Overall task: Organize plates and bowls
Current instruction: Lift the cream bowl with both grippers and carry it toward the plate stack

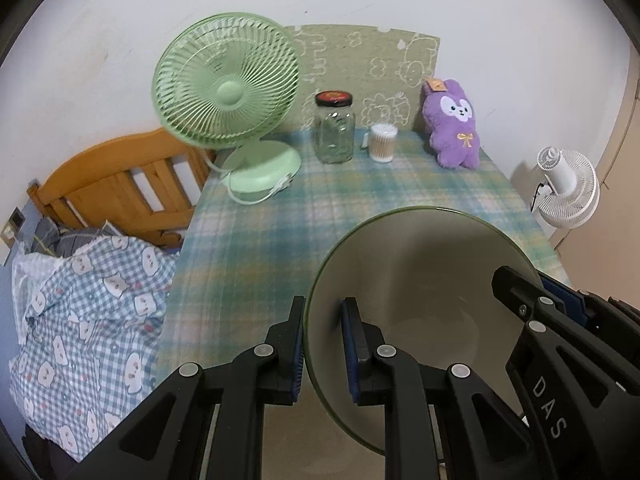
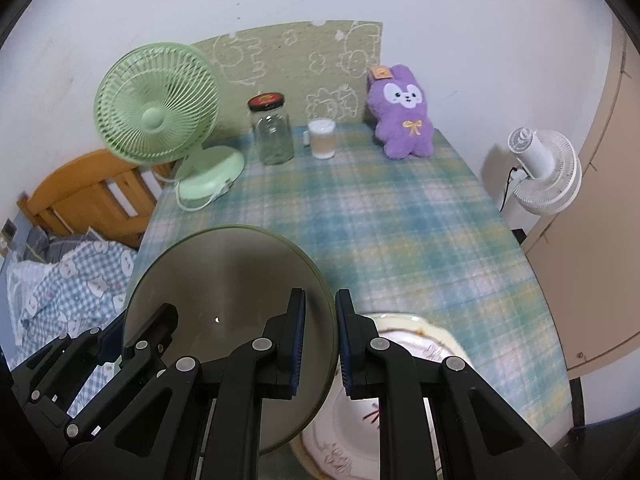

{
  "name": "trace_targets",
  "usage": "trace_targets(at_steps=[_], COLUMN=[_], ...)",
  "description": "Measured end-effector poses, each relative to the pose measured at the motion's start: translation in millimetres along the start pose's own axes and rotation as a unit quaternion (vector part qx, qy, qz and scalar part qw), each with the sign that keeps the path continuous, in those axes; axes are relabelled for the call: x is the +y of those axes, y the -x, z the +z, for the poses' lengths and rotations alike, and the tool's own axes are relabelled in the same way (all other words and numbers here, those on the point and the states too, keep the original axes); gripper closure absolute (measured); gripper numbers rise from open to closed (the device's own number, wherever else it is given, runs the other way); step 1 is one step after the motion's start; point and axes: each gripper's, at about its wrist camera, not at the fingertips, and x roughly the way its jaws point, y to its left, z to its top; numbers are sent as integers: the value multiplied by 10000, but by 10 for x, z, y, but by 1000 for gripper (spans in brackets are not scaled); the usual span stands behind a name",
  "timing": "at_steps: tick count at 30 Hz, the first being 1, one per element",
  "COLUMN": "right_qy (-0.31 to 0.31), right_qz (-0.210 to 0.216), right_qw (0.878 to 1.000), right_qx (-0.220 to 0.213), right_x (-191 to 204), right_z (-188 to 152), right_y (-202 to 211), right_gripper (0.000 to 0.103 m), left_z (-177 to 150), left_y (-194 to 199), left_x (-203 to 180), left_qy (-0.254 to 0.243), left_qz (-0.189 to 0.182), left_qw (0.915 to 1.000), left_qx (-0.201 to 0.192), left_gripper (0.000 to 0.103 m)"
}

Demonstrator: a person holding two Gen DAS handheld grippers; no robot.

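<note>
Plaid tablecloth [image 2: 400,220] | both tongs (left [image 1: 322,344], right [image 2: 320,340]) clamped on green-rimmed bowl [image 1: 420,272]

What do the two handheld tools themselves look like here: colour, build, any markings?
Both match. The left tool and right tool are matte black plastic linkages with silver round pivot pins, and each finger carries a flat dark blue ribbed pad. Seen from the left wrist view, the right tool's body bears pale raised letters reading DAS. No cables, hands or sleeves are visible.
</note>
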Motion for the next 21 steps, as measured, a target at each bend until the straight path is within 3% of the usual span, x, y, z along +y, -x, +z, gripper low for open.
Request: trace_targets(at_steps=[21], right_qy=[333], right_qz=[263], right_qw=[9981], right_qx=[449], right_x=[386], right_z=[-573], right_y=[-144], right_gripper=[84], left_z=[-562], left_y=[-68], left_x=[383], left_qy=[344], left_qz=[203], left_qw=[9983], left_qx=[422], left_gripper=[89])
